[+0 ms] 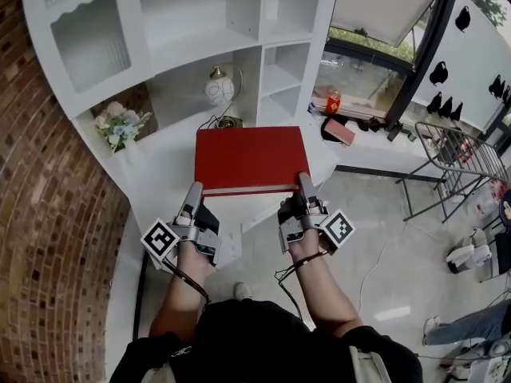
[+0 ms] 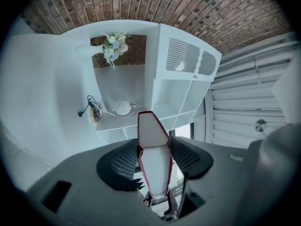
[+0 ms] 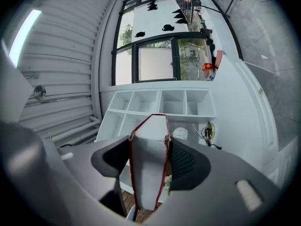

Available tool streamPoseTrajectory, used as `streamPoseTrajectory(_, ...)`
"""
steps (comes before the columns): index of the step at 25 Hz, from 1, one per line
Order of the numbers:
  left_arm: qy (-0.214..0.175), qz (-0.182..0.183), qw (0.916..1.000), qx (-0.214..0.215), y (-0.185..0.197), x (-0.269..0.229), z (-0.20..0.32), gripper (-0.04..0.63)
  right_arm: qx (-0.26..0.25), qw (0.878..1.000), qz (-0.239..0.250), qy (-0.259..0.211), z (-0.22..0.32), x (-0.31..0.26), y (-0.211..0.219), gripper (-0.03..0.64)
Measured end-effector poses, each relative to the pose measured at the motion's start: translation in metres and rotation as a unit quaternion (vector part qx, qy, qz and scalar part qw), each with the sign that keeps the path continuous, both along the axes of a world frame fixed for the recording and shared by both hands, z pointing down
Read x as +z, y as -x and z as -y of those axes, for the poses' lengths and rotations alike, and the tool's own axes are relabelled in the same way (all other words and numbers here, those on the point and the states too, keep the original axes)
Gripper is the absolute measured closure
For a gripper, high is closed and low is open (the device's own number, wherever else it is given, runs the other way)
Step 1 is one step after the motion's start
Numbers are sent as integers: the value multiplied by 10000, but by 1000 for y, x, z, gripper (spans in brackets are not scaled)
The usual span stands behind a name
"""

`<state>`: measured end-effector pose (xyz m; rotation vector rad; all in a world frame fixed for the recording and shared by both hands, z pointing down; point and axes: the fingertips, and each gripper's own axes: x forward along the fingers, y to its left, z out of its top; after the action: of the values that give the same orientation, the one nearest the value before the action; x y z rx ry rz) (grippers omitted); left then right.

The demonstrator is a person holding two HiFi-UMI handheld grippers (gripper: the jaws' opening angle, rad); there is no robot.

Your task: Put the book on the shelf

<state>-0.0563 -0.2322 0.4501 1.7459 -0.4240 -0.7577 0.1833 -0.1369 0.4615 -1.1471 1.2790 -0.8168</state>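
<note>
- Book: red hardcover, held flat and approx. level in the air, just in front of the white shelf unit. It is not yet resting on any shelf.
- Near edge of the book faces the person, and we see the white page block along it.
- L tongs: closed on the book's near-left corner. In the left gripper view both pads press on the covers, w/ the page edge standing between them.
- R tongs: closed on the near-right corner, same grip. The right gripper view shows the pads against both covers.
- Both tongs point toward the shelf unit, approx. parallel, one at each end of the near edge.
- Shelf unit: open compartments of varied width, in several rows.
- Round white lamp w/ cable stands in a wide compartment. In the head view it sits just beyond the book's far edge.
- Flower bunch sits in a brick-backed compartment left of the lamp, well apart from the book.
- Brick wall runs along the unit's left side.
- Red can stands on the sill to the right of the unit.
</note>
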Motion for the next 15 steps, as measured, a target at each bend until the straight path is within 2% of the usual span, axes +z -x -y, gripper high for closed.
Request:
streamPoseTrajectory(8, -32, 41, 9998, -167, -23, 2, 72, 363, -214, 9998, -25, -5, 81, 1, -26, 354)
streamPoseTrajectory(15, -75, 59, 9994, -319, -37, -5, 102, 364, -395, 9992, -47, -36, 120, -4, -44, 354)
